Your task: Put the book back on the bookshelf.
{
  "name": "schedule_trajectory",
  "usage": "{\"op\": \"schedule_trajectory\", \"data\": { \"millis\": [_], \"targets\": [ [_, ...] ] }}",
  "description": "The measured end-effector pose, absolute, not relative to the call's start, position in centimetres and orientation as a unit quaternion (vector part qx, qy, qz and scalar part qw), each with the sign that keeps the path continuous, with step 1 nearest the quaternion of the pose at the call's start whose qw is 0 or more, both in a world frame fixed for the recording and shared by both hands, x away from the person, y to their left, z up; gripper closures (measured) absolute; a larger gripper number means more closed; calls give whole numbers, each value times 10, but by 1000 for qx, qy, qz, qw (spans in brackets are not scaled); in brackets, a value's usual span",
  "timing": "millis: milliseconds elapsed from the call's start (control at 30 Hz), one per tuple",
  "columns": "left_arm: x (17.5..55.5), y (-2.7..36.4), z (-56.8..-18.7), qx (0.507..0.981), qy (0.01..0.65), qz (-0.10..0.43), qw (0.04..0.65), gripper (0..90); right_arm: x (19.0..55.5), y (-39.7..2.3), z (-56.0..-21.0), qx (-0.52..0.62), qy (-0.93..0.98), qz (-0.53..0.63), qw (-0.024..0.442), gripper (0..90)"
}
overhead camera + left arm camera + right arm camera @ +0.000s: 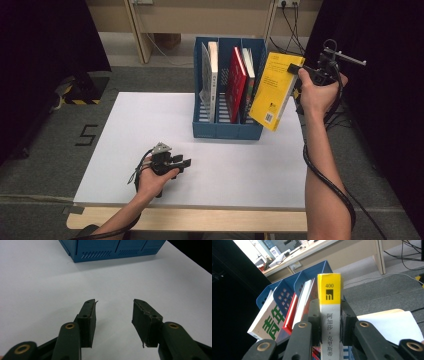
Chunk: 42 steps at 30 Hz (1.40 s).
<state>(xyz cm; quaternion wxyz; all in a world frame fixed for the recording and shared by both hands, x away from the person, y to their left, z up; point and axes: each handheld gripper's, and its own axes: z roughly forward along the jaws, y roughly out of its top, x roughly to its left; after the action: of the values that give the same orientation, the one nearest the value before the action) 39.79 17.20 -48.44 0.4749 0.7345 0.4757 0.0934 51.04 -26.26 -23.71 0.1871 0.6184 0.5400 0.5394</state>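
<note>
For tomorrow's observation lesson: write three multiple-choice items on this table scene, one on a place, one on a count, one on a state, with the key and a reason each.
1. Where is the yellow book?
A. Lying flat on the table
B. In the air beside the blue rack's right end
C. In the rack's left compartment

2. How many compartments does the rack have?
A. Three
B. Five
C. One

3. The left hand-held gripper is:
A. Shut on a book
B. Shut on the rack
C. Open, holding nothing

Key: B, the right hand-held gripper clamps its spine off the table; A, two dividers part it; C, only bare white table between its jaws.
</note>
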Motion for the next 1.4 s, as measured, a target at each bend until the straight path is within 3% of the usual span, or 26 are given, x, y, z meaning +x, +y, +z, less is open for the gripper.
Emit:
{"op": "schedule_trajectory", "data": {
  "millis": [1400],
  "targets": [
    [397, 172, -485, 734, 475, 93, 475, 536, 518, -234, -232, 591, 561, 528, 239, 764]
  ]
}}
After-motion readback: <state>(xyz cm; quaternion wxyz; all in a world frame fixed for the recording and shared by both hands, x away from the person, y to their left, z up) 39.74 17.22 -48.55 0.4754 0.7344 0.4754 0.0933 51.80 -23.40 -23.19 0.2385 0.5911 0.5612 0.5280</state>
